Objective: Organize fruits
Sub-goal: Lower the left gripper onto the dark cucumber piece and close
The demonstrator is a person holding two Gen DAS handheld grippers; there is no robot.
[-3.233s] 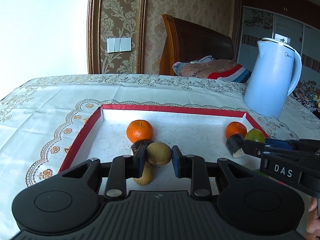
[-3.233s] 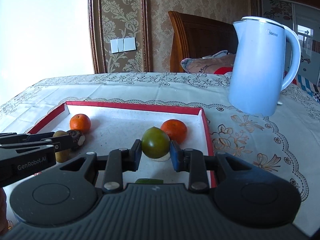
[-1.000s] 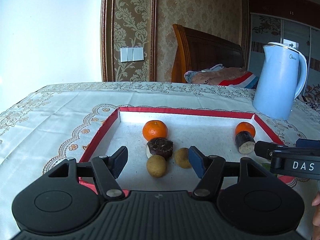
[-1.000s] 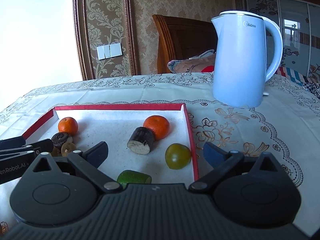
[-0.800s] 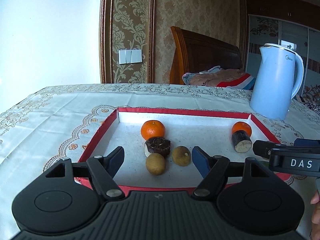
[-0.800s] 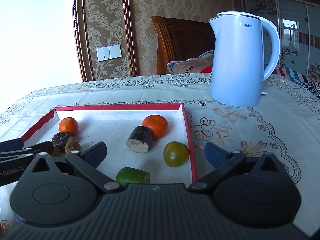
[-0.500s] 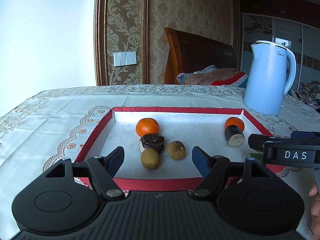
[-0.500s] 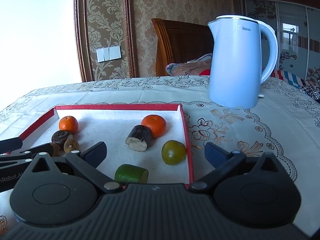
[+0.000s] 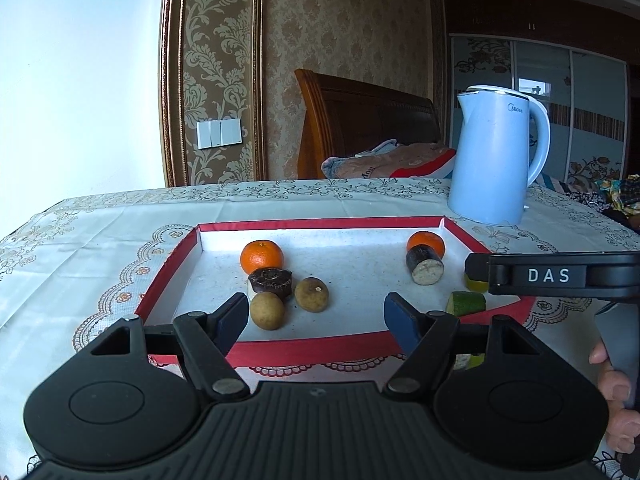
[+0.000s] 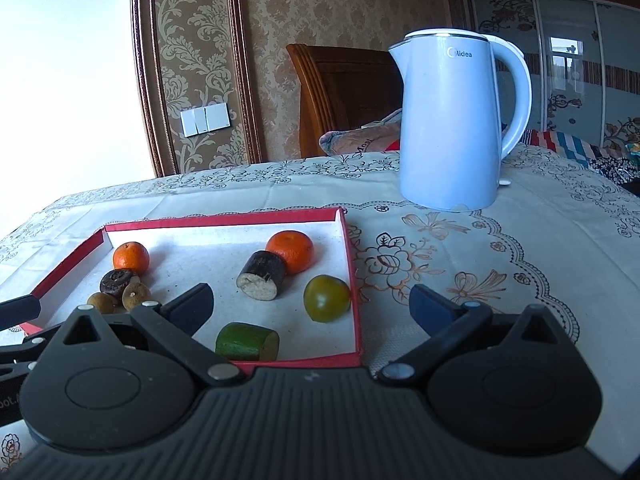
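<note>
Left tool (image 9: 316, 318): jaws spread, just been opening, nothing between.
Right tool (image 10: 310, 306): jaws spread, empty.
Red-walled white tray (image 10: 352, 280): two orange mandarins (image 10: 290, 251), round green fruit (image 10: 327, 298).

Left black two-finger gripper (image 9: 316, 316): jaws apart, just been opening, nothing between. Right black two-finger gripper (image 10: 312, 308): jaws wide apart, empty.
</note>
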